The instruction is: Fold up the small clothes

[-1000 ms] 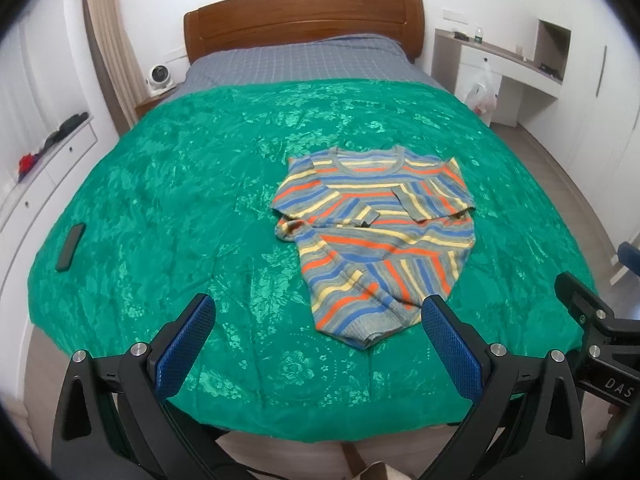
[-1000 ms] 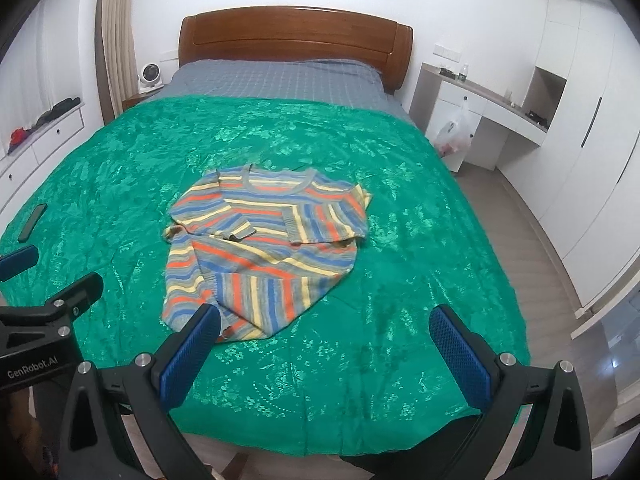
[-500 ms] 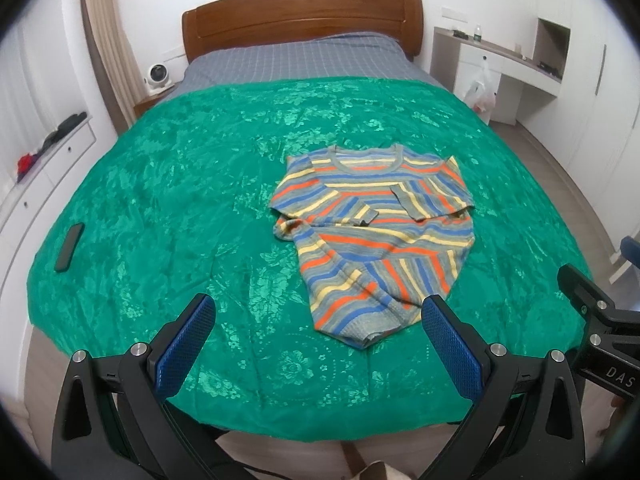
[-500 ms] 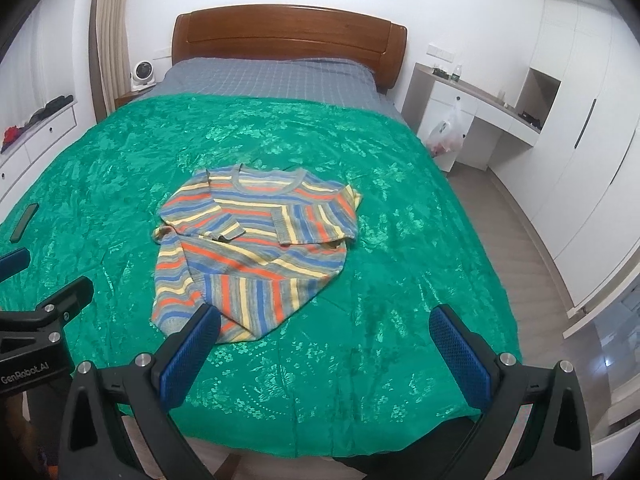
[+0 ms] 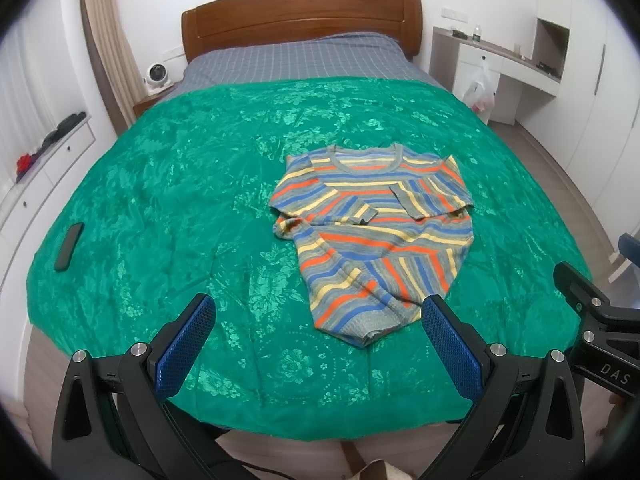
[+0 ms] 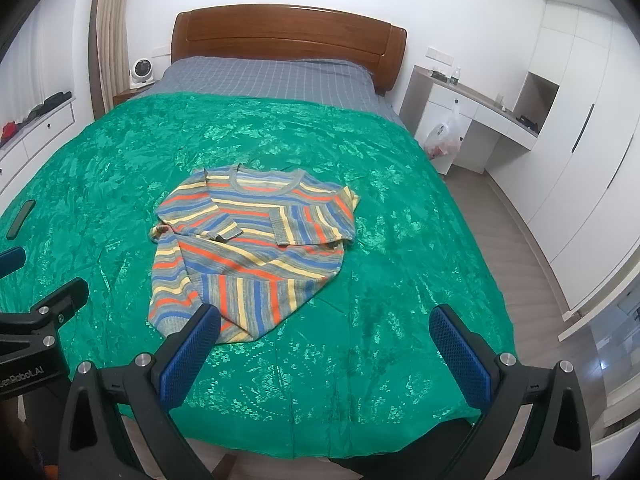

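A small striped sweater (image 5: 376,232), in grey, blue, orange and yellow, lies flat on the green bedspread (image 5: 192,184) with both sleeves folded across its chest and its collar toward the headboard. It also shows in the right wrist view (image 6: 252,248). My left gripper (image 5: 316,320) is open and empty, held above the bed's foot, just short of the sweater's hem. My right gripper (image 6: 324,332) is open and empty, to the right of the hem. Neither touches the sweater.
A dark remote (image 5: 69,246) lies near the bedspread's left edge. A wooden headboard (image 5: 300,12) stands at the far end. White drawers (image 5: 44,168) run along the left, a desk with a hanging plastic bag (image 5: 480,92) and wardrobes on the right.
Both grippers have drifted slightly; the sweater sits a little lower and more leftward in the right wrist view. The sweater itself has not moved and both grippers stay open.
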`<state>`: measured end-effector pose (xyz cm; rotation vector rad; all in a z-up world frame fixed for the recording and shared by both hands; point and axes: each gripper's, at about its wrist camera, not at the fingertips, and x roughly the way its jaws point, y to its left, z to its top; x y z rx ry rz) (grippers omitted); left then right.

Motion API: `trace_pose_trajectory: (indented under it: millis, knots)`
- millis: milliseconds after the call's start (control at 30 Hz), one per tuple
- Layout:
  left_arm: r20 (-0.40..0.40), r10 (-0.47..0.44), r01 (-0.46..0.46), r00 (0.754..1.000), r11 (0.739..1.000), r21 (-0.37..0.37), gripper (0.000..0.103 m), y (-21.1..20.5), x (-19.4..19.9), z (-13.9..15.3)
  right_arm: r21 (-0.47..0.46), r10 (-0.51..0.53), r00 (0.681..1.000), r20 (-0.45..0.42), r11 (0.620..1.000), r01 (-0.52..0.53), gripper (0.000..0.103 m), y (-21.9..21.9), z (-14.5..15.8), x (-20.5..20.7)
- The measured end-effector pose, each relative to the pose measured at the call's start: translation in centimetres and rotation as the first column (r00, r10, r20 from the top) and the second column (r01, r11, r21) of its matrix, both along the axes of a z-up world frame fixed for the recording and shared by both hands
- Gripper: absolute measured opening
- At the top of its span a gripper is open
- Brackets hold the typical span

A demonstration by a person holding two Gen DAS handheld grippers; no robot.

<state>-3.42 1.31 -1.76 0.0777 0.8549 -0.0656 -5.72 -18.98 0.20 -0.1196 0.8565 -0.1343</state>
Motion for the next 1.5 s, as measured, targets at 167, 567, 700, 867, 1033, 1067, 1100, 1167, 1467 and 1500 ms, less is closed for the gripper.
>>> trace_pose_trajectory:
  millis: [167,567,700,867,1033,1067,1100,1167,1467,1500]
  knots:
    - [-0.001,0.001,-0.001,1.0,1.0,-0.001,0.103,0.0,0.0,0.0,0.0,0.002,1.0,-0.001,1.0,-0.002,0.103,0.0,0.0,0.0]
    - [-0.005,0.002,-0.002,1.0,1.0,0.001,0.103,0.0,-0.2,-0.1,0.001,0.002,1.0,-0.002,1.0,-0.002,0.103,-0.1,-0.3,0.0]
    - [-0.005,0.001,-0.001,1.0,1.0,0.001,0.103,0.0,-0.2,-0.1,0.003,0.003,1.0,-0.003,1.0,-0.003,0.103,-0.1,-0.4,0.0]
    - [-0.006,0.004,-0.004,1.0,1.0,0.0,0.103,0.0,-0.2,-0.1,0.003,0.005,1.0,-0.003,1.0,-0.005,0.103,-0.1,-0.5,0.0]
    - [-0.011,0.012,-0.012,1.0,1.0,-0.006,0.103,0.6,-0.1,-0.4,0.012,0.004,1.0,0.002,1.0,-0.004,0.103,-0.2,-0.6,-0.1]
    - [-0.013,0.017,-0.017,1.0,1.0,-0.009,0.103,0.9,0.1,-0.5,0.016,0.003,1.0,0.005,1.0,-0.004,0.103,-0.3,-0.7,-0.1]
    - [-0.017,0.024,-0.024,1.0,1.0,-0.012,0.103,1.1,0.2,-0.7,0.018,0.001,1.0,0.005,1.0,-0.001,0.103,-0.3,-0.9,-0.1]
    - [-0.03,0.034,-0.035,0.999,0.999,-0.022,0.103,1.6,0.5,-0.9,0.017,-0.003,1.0,-0.004,1.0,0.004,0.103,-0.4,-1.0,0.2]
    - [-0.041,0.003,-0.004,0.999,0.999,-0.039,0.103,1.1,0.9,-1.5,0.022,0.004,1.0,-0.017,1.0,-0.004,0.103,-0.4,-1.3,0.8]
    - [-0.049,-0.006,0.004,0.999,0.999,-0.037,0.103,1.0,1.0,-1.8,0.025,0.001,1.0,-0.022,1.0,-0.001,0.103,-0.5,-1.5,0.9]
